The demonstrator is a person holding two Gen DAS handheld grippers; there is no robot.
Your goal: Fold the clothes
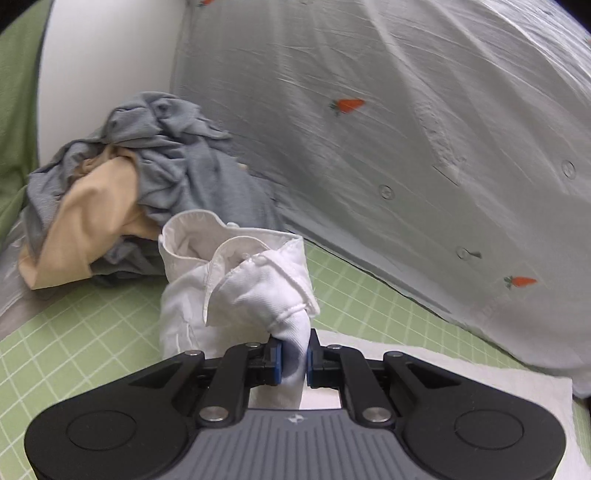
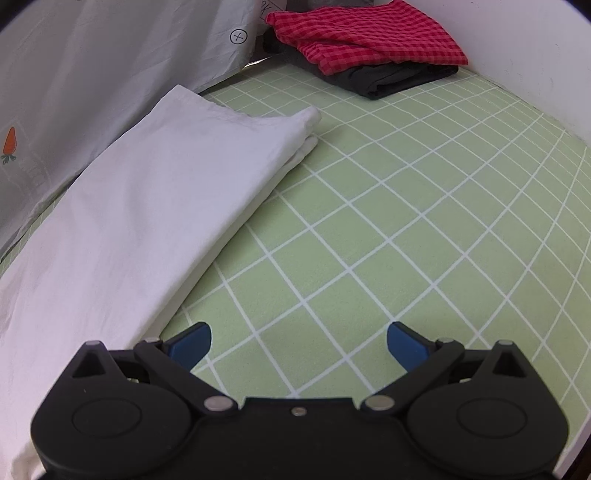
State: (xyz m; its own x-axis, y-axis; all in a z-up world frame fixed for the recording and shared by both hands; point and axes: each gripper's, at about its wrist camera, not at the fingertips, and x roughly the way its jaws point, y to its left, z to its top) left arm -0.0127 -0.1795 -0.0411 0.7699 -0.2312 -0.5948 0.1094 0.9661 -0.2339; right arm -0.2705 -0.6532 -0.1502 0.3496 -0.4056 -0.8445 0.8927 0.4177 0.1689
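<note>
My left gripper (image 1: 294,361) is shut on a bunched end of a white garment (image 1: 243,280), whose collar and a button stand up just beyond the blue pads. The rest of that white garment (image 2: 147,206) lies as a long folded strip on the green checked sheet (image 2: 388,221). My right gripper (image 2: 298,341) stands wide open above the sheet, just right of the strip's near edge, with nothing between its fingers.
A heap of grey and tan clothes (image 1: 122,184) lies at the left. A pale quilt with carrot prints (image 1: 406,129) runs along the back. A folded red checked garment (image 2: 365,33) sits on a folded dark one (image 2: 391,79) by the white wall.
</note>
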